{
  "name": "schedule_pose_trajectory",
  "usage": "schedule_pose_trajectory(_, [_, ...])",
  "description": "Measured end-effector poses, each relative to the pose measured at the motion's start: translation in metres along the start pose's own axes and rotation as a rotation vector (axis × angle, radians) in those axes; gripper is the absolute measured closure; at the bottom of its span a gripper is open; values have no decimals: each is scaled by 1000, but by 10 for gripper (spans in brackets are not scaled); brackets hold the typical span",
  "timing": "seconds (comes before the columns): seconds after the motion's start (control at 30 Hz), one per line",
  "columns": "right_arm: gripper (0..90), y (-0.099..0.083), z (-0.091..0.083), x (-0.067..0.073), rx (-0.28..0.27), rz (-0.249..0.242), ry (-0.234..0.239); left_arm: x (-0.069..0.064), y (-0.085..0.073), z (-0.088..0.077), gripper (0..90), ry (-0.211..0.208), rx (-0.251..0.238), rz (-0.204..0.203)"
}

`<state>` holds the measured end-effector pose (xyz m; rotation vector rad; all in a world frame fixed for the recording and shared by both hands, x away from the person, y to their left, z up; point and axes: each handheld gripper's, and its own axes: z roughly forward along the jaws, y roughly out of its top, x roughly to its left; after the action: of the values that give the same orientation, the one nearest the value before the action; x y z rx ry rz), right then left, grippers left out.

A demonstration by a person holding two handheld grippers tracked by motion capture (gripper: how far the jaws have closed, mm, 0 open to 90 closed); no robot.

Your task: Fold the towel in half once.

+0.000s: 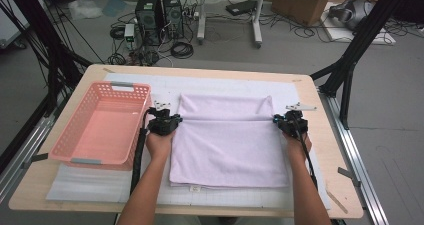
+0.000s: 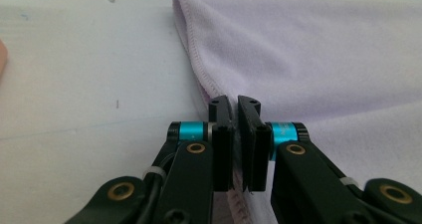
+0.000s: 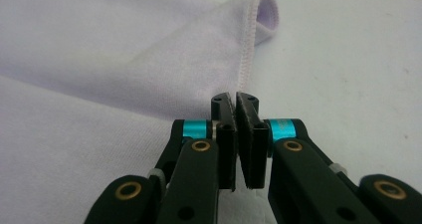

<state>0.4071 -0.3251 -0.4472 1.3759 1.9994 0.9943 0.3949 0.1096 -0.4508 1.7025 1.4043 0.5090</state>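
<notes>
- Lilac cloth [image 1: 227, 145] lying mid-table, right of pink basket [image 1: 102, 122]; soft, light, limp.
- Pinching left hem with left gripper [image 1: 176, 119], right hem with right gripper [image 1: 276, 119], jaws clamped.
- Gripping stitched edges, keeping fabric from sagging.

Both forearms are reaching forward from the near edge, roughly parallel and well apart. Left gripper [image 1: 165, 121] is sitting with jaws clamped together, pointing away from the person. Right gripper [image 1: 291, 122] is doing the same, jaws pinched shut, cable trailing back along the forearm.
</notes>
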Motion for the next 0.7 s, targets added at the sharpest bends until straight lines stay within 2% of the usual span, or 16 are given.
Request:
schedule_pose_trajectory(0.03, [857, -1, 1, 2, -9, 7, -13, 0, -1, 0, 825, -6, 11, -12])
schedule_pose_trajectory(0.07, [829, -1, 2, 2, -9, 13, -22, 0, -1, 0, 768, -11, 38, -24])
schedule_pose_trajectory(0.13, [681, -1, 0, 1, -8, 40, -33, -1, -1, -1, 592, -24, 43, -33])
schedule_pose_trajectory(0.17, [658, -1, -3, -2, -8, 66, -17, -3, -3, -7, 553, -20, 52, -19])
schedule_pose_trajectory(0.23, [640, -2, -12, -8, -26, 91, 19, -4, -8, -17, 513, -38, 43, -14])
schedule_pose_trajectory(0.3, [636, -4, -24, -10, -48, 85, 41, -5, -11, -23, 492, -71, 79, 12])
schedule_pose_trajectory(0.37, [632, -7, -35, -9, -55, 76, 75, -9, -16, -30, 473, -97, 55, 32])
schedule_pose_trajectory(0.4, [628, -9, -41, -8, -65, 57, 81, -10, -18, -34, 475, -105, 55, 36])
schedule_pose_trajectory(0.47, [617, -14, -51, -5, -71, 51, 110, -14, -21, -39, 459, -121, 81, 69])
schedule_pose_trajectory(0.53, [604, -19, -59, -1, -63, 32, 120, -15, -23, -42, 455, -125, 81, 73])
schedule_pose_trajectory(0.63, [584, -31, -71, 4, -49, 15, 151, -19, -36, -53, 439, -158, 93, 84])
schedule_pose_trajectory(0.7, [577, -42, -80, 8, -33, 5, 165, -20, -44, -59, 437, -160, 97, 109])
